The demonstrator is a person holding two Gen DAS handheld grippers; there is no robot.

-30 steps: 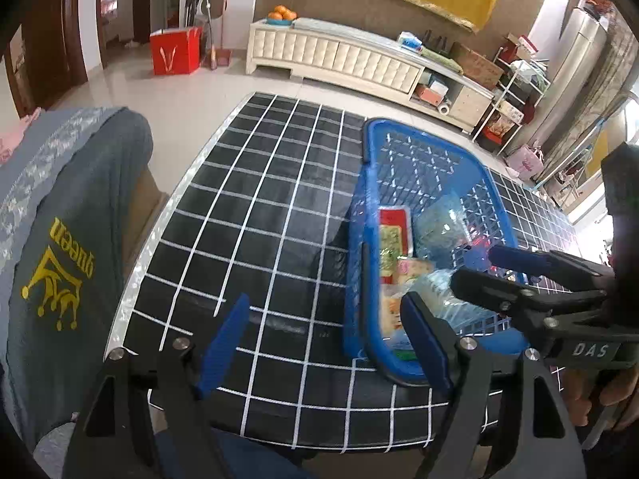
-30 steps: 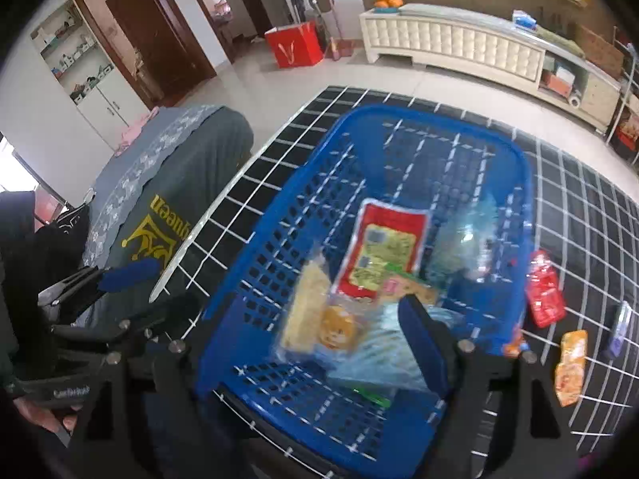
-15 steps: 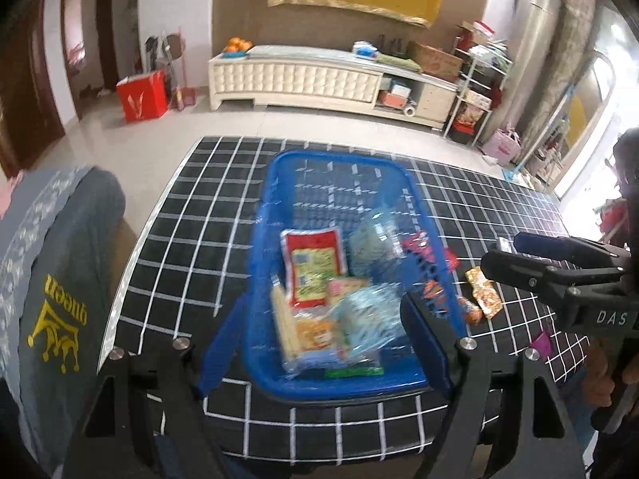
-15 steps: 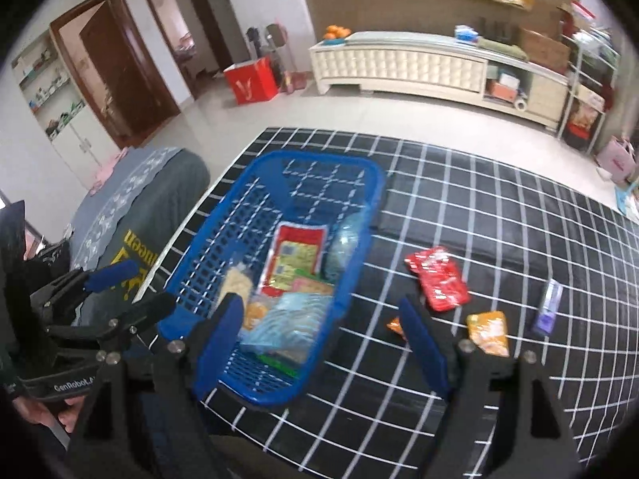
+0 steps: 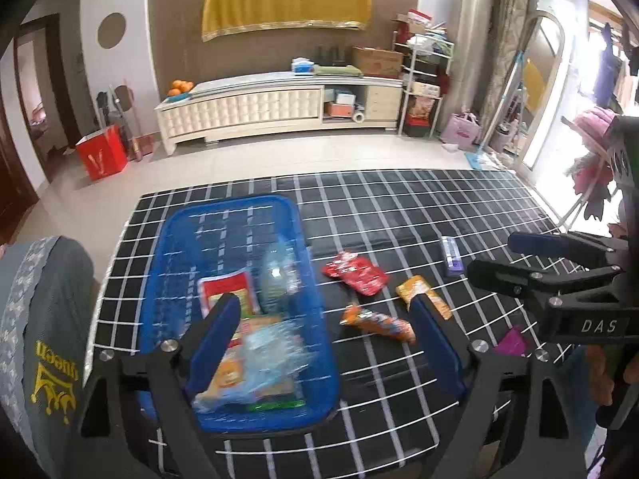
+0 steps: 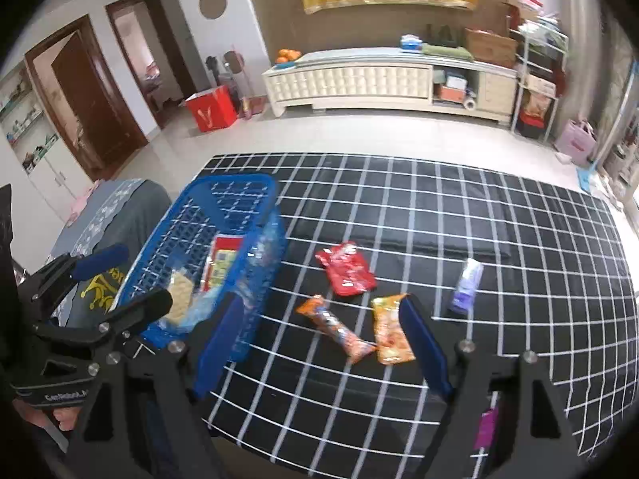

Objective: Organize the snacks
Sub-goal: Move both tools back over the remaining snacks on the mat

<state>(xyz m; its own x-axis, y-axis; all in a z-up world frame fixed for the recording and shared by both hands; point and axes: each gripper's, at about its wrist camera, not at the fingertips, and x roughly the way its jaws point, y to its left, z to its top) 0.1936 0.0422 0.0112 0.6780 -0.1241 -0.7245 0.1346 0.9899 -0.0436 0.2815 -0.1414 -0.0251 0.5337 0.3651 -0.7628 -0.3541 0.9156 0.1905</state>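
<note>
Gridded table [image 5: 399,199]; "DAS" on right gripper [image 5: 495,259]

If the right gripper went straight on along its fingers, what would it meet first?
Probably the orange snack stick lying between the jaws of the right gripper, or the orange packet beside it; depth is unclear.

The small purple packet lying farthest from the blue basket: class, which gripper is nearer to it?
Right. The right gripper hangs just beside the small purple packet; the left gripper sits beyond the blue plastic basket.

Bare table [image 6: 499,207] lies open beyond the loose packets [image 6: 345,267]; the basket [image 6: 239,183] walls the left.
</note>
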